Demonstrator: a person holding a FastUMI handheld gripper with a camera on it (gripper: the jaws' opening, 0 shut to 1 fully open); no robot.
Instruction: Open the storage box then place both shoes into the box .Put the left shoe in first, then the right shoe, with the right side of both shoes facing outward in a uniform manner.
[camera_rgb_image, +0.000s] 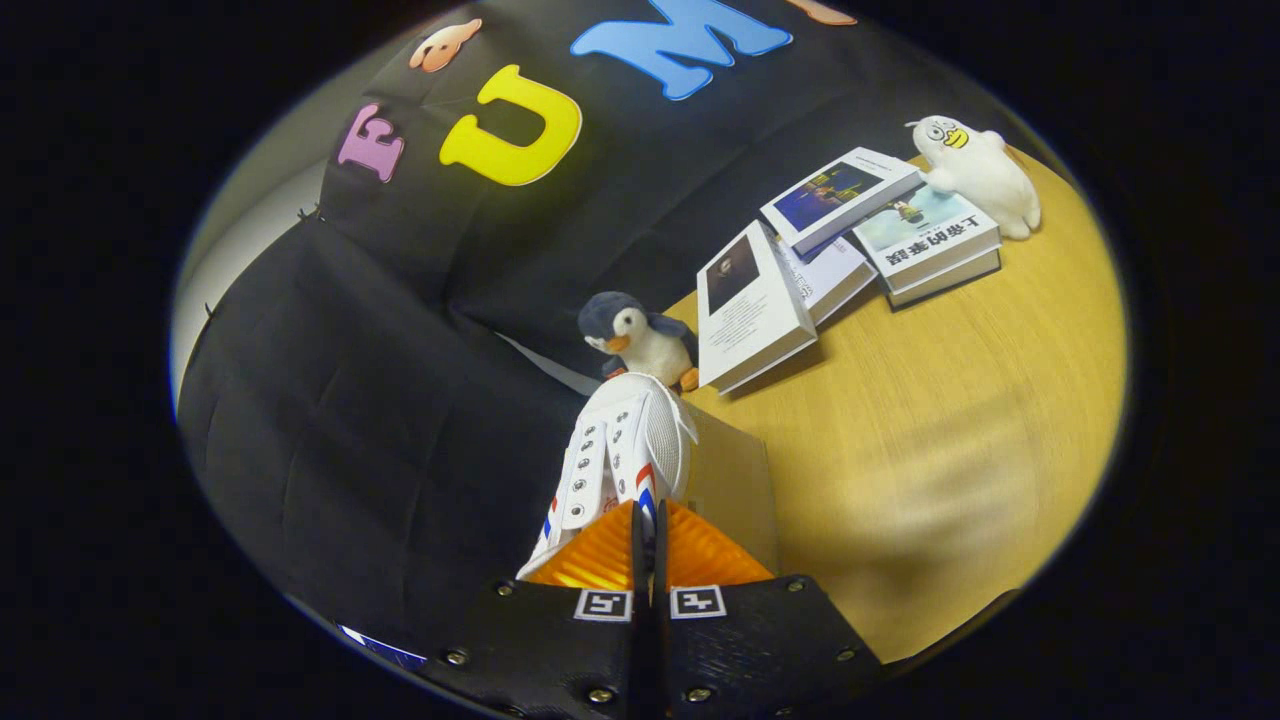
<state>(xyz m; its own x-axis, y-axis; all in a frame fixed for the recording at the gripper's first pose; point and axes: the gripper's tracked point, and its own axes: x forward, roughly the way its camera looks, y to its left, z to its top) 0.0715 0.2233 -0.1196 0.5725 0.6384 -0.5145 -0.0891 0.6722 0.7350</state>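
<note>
A white lace-up shoe (625, 450) with red and blue stripes sticks out ahead of my gripper (645, 525), lifted off the table with its toe pointing away from me. The fingers are closed almost together on the shoe's near rim, gripping it. I cannot tell whether it is the left or the right shoe. Just right of the shoe, under its toe, stands a pale tan panel (735, 490) that looks like part of the storage box; the rest of the box is hidden by the shoe and fingers.
A plush penguin (640, 340) sits just beyond the shoe's toe by the black cloth wall. Several books (755, 310) lie fanned out on the wooden table (950, 420), and a white duck plush (980, 170) rests on the farthest one.
</note>
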